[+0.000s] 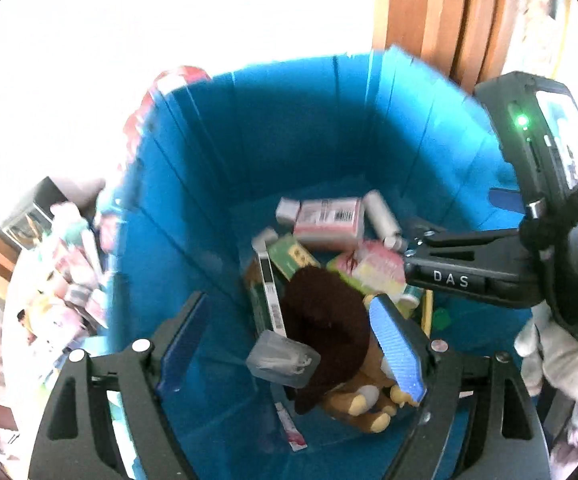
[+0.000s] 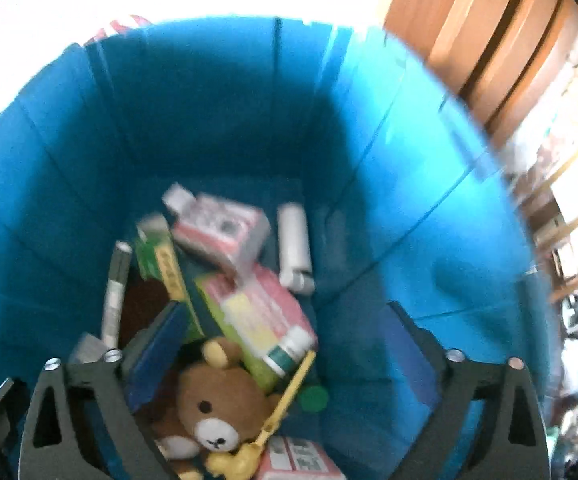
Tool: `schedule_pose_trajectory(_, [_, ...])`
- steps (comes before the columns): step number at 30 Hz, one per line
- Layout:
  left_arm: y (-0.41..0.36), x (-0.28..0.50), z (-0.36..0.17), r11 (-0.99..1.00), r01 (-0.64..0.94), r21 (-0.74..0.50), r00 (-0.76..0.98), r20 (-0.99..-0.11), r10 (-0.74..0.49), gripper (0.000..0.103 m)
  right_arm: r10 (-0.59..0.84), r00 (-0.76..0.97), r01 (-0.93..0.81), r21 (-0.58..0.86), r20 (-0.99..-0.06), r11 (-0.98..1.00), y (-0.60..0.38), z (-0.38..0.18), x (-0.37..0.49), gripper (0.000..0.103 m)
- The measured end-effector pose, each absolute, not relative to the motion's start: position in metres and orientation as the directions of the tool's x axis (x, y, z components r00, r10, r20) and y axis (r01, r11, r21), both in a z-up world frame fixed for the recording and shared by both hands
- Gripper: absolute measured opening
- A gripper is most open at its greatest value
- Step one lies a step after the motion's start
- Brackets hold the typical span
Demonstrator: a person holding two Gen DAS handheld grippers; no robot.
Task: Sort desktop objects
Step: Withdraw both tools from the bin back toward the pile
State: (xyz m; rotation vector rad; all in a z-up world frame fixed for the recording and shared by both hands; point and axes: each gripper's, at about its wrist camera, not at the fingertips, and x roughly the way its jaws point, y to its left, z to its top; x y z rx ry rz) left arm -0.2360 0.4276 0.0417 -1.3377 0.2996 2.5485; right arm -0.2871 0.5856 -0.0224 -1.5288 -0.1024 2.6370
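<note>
A deep blue bin [image 1: 289,128] fills both views, and both grippers hang above its inside. On its floor lie a pink box [image 1: 329,218], a white tube [image 1: 381,214], a green box [image 1: 289,256], a brown plush bear [image 1: 329,332] and a clear plastic case [image 1: 281,358]. My left gripper [image 1: 289,348] is open, with nothing pressed between its blue pads. The right gripper [image 1: 413,258] reaches in from the right. In the right wrist view my right gripper [image 2: 285,344] is open over the bear [image 2: 217,412], a pink-and-yellow box [image 2: 261,316], a small bottle [image 2: 289,354] and a yellow stick [image 2: 285,396].
A heap of small packets and toys [image 1: 69,280] lies on the table left of the bin. Wooden furniture [image 1: 449,20] stands behind it, and shelves [image 2: 569,200] at the right. A white-gloved hand [image 1: 561,356] holds the right gripper. A green cap [image 2: 313,398] lies on the bin floor.
</note>
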Motion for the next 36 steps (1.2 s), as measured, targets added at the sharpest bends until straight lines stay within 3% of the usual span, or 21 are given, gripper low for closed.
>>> schedule_pose_trajectory(10, [0.383, -0.149, 0.108, -0.966, -0.257, 0.011, -0.744, -0.641, 0.19, 0.083, -0.065, -0.697, 0.06, 0.032, -0.714, -0.998, 0.571, 0.045, -0.182, 0.103])
schedule_pose_trajectory(14, [0.371, -0.119, 0.118, -0.976, -0.215, 0.02, -0.817, -0.552, 0.169, 0.084, -0.117, -0.734, 0.091, 0.074, -0.669, -0.993, 0.564, 0.05, -0.144, 0.103])
schedule_pose_trajectory(18, [0.346, -0.087, 0.129, -0.989, -0.151, -0.01, -0.883, -0.448, 0.139, 0.1, -0.15, -0.778, 0.121, 0.088, -0.61, -0.989, 0.553, 0.061, -0.114, 0.103])
schedule_pose_trajectory(24, [0.299, -0.046, 0.134, -1.0, -0.005, -0.004, -0.95, -0.312, 0.006, 0.101, -0.234, -0.817, 0.22, 0.089, -0.527, -0.971, 0.514, 0.074, -0.089, 0.103])
schedule_pose_trajectory(26, [0.281, -0.038, 0.13, -1.0, 0.014, -0.011, -0.955, -0.295, -0.01, 0.101, -0.273, -0.82, 0.265, 0.088, -0.502, -0.96, 0.498, 0.077, -0.085, 0.103])
schedule_pose_trajectory(30, [0.235, -0.035, 0.116, -0.996, 0.067, -0.051, -0.936, -0.348, -0.045, 0.101, -0.368, -0.813, 0.366, 0.097, -0.451, -0.926, 0.457, 0.086, -0.076, 0.103])
schedule_pose_trajectory(36, [0.147, -0.024, 0.097, -0.983, 0.176, -0.044, -0.915, -0.375, -0.147, 0.101, -0.412, -0.797, 0.435, 0.055, -0.442, -0.899, 0.386, 0.094, -0.063, 0.103])
